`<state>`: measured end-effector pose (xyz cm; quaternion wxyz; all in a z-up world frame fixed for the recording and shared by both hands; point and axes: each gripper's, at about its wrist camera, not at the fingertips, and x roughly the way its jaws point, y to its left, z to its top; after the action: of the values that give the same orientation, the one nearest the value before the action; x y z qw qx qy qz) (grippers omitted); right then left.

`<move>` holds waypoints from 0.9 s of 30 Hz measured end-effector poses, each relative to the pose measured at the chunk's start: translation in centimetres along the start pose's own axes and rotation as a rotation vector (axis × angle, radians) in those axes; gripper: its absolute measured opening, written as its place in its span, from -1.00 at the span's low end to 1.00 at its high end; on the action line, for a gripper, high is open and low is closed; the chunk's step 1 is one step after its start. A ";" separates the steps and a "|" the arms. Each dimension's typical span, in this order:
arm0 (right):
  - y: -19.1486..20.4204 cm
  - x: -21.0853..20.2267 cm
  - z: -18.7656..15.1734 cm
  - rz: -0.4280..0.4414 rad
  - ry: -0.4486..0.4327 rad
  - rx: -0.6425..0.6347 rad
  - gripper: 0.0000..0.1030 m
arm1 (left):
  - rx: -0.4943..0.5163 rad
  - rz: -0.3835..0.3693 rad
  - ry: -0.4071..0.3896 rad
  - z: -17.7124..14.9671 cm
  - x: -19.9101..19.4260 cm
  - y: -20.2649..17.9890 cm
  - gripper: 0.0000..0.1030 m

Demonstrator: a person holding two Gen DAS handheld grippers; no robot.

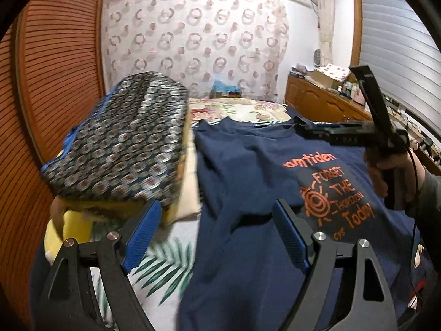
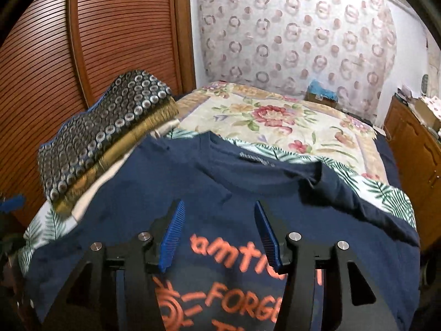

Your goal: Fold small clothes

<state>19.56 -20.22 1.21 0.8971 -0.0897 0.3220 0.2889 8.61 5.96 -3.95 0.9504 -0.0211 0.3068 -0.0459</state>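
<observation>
**Both claws free above the navy shirt, ready for a fold**

The right gripper (image 2: pixel 219 234) hangs released over the chest of the navy T-shirt (image 2: pixel 248 193), blue pads apart with nothing between them, just short of the collar (image 2: pixel 256 155). The left gripper (image 1: pixel 217 234) is also spread and empty, low over the shirt's left edge; in its view the right gripper (image 1: pixel 303 128) reaches toward the neckline, carried by a hand (image 1: pixel 391 176).

The shirt lies print-up and fairly flat on the bed (image 2: pixel 289 115), collar toward the wall. For a clean fold, I judge each claw should pinch only the shirt, at matching points by shoulder and hem, and lift evenly so the orange print (image 2: pixel 248 275) stays unwrinkled.

A stack of folded clothes (image 1: pixel 121 143) sits just beside the shirt's left side, touching or nearly so; the sleeve there could catch it. A wooden cabinet (image 2: pixel 413 151) stands well apart.
</observation>
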 end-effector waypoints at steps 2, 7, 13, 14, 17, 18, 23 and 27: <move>-0.8 -0.4 -0.3 -0.001 0.003 0.006 0.06 | 0.020 -0.009 0.006 0.6 0.9 -1.0 0.61; -3.1 -1.5 -1.3 0.004 0.012 0.023 0.06 | 0.063 -0.042 0.028 2.1 3.5 -3.6 0.61; -5.4 -3.6 -2.9 -0.002 0.014 0.016 0.06 | 0.125 -0.086 0.067 3.8 7.0 -7.0 0.61; -5.8 -4.0 -3.1 -0.012 0.014 0.015 0.06 | 0.134 -0.095 0.075 4.1 7.7 -7.6 0.61; -7.3 -5.0 -3.6 -0.025 0.017 0.042 0.06 | 0.162 -0.129 0.103 4.9 9.9 -9.6 0.61; -7.9 -5.3 -3.8 -0.039 0.017 0.052 0.06 | 0.175 -0.140 0.113 5.2 10.8 -10.5 0.61; -10.4 -6.4 -3.9 -0.098 0.014 0.096 0.06 | 0.227 -0.184 0.145 6.4 13.4 -13.7 0.61; -11.8 -6.0 -3.5 -0.123 0.020 0.109 0.06 | 0.262 -0.197 0.178 7.2 15.5 -15.6 0.61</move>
<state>20.81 -33.86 2.01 0.9134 -0.0632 0.3402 0.2142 24.20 -10.99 -6.11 0.9051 0.0770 0.3774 -0.1802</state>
